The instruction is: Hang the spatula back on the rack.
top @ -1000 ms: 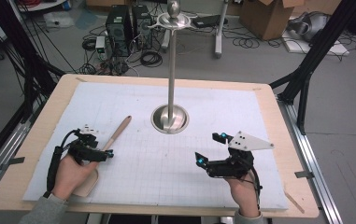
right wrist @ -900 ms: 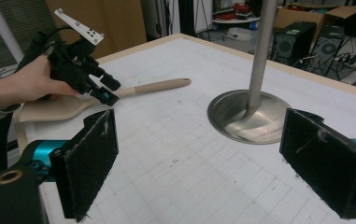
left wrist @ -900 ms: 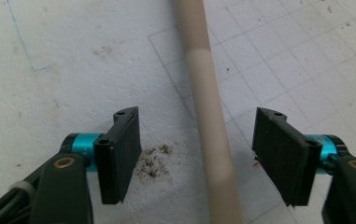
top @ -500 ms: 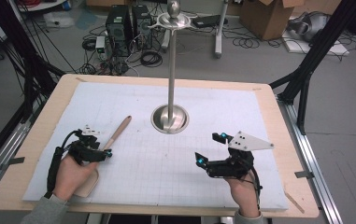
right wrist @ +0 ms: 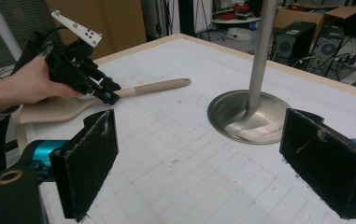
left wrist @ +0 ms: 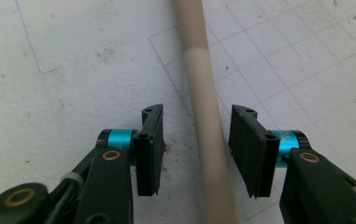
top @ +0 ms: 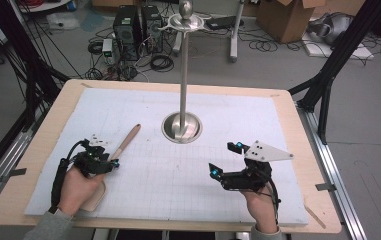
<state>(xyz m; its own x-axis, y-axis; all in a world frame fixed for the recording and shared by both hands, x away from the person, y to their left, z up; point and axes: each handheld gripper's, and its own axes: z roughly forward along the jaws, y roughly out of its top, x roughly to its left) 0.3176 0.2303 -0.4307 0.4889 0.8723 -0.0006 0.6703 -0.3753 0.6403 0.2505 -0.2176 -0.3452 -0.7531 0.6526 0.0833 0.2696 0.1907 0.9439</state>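
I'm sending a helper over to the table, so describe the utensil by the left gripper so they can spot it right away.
Start at the metal stand rising from the middle of the white gridded mat. To its left lies a beige spatula, its long round handle pointing toward the stand's base. The left gripper straddles that handle, its jaws just closing; it is the one loose utensil on the mat.

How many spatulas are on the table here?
1. The spatula lies at the table's left, its handle between the left gripper's open jaws, which have just been closing. None seem hidden.
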